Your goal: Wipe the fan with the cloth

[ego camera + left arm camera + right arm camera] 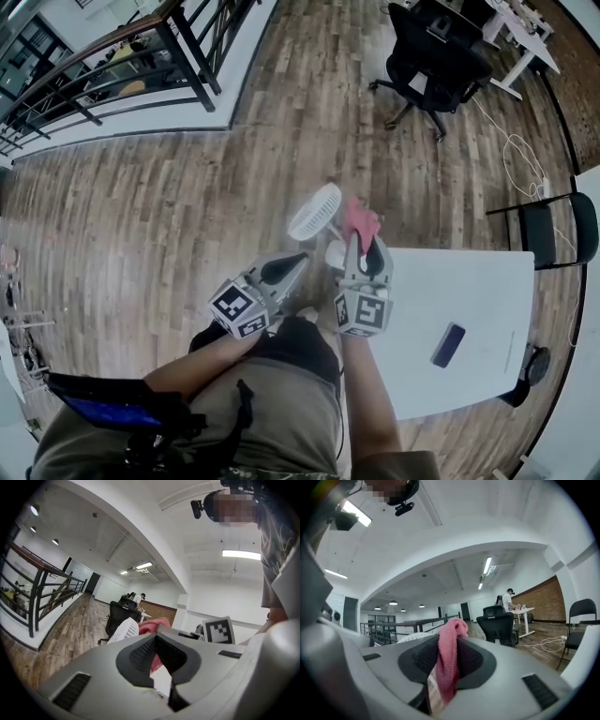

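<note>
**A:** Eyes on the cloth [446, 663]. It's pink, knitted and floppy, pinched in the right gripper [364, 246], with a fold poking up past the tips and a tail hanging below.

**B:** Clenched right on it, then. Soft stuff like that weighs next to nothing and won't slip through ribbed pads, I'd say. Only the free fold beyond the tips will do any wiping, so a grip near the middle looks sensible.

**A:** And the fan [314, 212]?

**B:** Small, white, round head tipped back, just ahead of the cloth at the near corner of the table [469, 281]. It looks like light plastic to me. I'd expect it to skid or tip under a firm push, and the thin grille bars could flex.

**A:** So someone has to steady it.

**B:** That should be a job for the left gripper [302, 258]. Its jaws are closed with nothing between them, and the tips are near the fan's stand. I can't tell if they touch. I'd take hold at the stand or base, not the grille.

**A:** Anything else nearby?

**B:** A dark phone [448, 345] lies on the table, well away from the fan.
</note>
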`<state>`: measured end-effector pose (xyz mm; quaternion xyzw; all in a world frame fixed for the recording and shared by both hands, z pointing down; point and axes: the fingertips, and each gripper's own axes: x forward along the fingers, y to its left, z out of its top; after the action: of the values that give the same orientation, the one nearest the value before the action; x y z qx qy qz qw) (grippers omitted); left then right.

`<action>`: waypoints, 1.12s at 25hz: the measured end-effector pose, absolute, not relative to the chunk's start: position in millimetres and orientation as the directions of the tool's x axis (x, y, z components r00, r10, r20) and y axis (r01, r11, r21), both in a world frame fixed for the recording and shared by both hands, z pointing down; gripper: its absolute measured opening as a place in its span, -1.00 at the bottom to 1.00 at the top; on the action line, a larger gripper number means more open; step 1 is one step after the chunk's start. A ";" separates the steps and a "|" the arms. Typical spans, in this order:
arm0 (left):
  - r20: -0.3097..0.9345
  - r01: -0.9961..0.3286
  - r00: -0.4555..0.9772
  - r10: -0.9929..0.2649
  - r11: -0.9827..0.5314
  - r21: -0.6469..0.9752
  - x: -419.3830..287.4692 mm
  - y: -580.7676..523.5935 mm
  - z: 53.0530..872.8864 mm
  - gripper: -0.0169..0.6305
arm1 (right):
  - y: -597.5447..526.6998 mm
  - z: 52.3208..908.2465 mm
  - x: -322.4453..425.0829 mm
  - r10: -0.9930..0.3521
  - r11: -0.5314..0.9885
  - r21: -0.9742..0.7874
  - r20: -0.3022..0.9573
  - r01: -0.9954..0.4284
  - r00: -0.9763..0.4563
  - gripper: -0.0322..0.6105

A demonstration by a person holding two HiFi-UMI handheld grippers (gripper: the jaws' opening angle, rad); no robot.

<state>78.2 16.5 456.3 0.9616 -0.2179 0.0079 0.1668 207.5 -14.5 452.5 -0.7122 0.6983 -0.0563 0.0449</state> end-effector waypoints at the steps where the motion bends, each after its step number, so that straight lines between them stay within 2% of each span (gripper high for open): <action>1: 0.086 -0.421 0.905 -0.416 -0.850 0.318 78.6 16.4 456.0 -0.98 | -20.5 442.1 205.4 -1.000 -0.018 -0.153 -0.008 -0.988 0.019 -0.52; 3: 0.078 -0.421 0.905 -0.419 -0.850 0.316 78.7 17.6 453.2 -0.98 | -27.9 438.5 200.0 -1.000 -0.016 -0.153 -0.010 -0.988 0.017 -0.53; 7: 0.064 -0.421 0.903 -0.424 -0.850 0.315 75.6 23.2 447.6 -0.98 | -27.3 473.9 183.2 -0.996 -0.009 -0.176 0.094 -0.984 -0.008 -0.52; 12: 0.073 -0.432 0.899 -0.431 -0.851 0.300 71.1 18.3 451.7 -0.98 | -23.3 513.8 162.8 -0.984 0.057 -0.177 0.154 -0.983 -0.085 -0.52; 17: 0.076 -0.436 0.897 -0.435 -0.846 0.306 72.5 15.9 453.7 -0.98 | -23.9 511.9 175.8 -0.987 0.019 -0.156 0.157 -0.988 -0.043 -0.52; 21: 0.079 -0.441 0.895 -0.439 -0.847 0.298 74.4 15.1 453.9 -0.98 | -35.4 526.3 170.3 -0.972 0.061 -0.155 0.217 -0.986 -0.094 -0.51; 28: 0.084 -0.459 0.886 -0.456 -0.835 0.303 72.3 6.6 454.0 -0.98 | -34.0 532.3 168.3 -0.971 0.082 -0.114 0.213 -0.990 -0.104 -0.51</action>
<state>72.3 6.6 454.0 0.9579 -0.2389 0.0041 0.1589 168.3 -34.0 532.3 -0.6679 0.7342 -0.1146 -0.0409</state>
